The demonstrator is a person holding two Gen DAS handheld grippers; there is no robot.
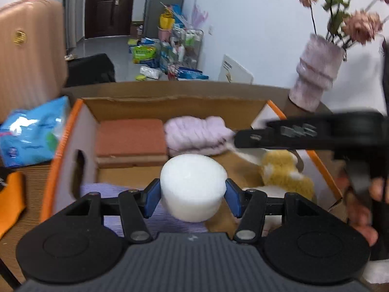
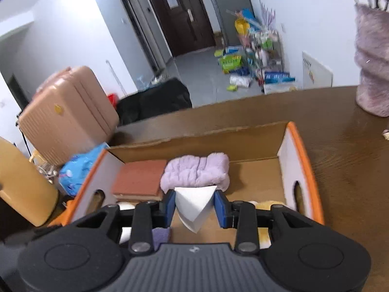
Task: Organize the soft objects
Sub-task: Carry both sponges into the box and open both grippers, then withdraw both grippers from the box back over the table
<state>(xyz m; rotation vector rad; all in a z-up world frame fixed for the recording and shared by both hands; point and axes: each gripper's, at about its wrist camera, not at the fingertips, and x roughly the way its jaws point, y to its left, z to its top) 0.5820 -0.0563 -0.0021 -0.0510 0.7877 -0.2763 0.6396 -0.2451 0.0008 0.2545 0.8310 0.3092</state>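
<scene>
Box on the worktop; inside, along its far wall, a flat pad lies left of a folded towel; vase stands behind-right.

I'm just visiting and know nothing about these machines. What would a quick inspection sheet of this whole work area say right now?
Surface: brown wooden table carrying an open cardboard box with orange edges.
Job's things: in the box, a terracotta pad, lilac fluffy towel and yellow plush.
Clutter: blue packet left of the box.
Grippers: left gripper shut on a white foam cylinder; right gripper shut on a white foam wedge.
Cables: nothing seen.
Surroundings: pink suitcase, fuzzy vase with flowers, dark door, piled packages on the floor.
</scene>
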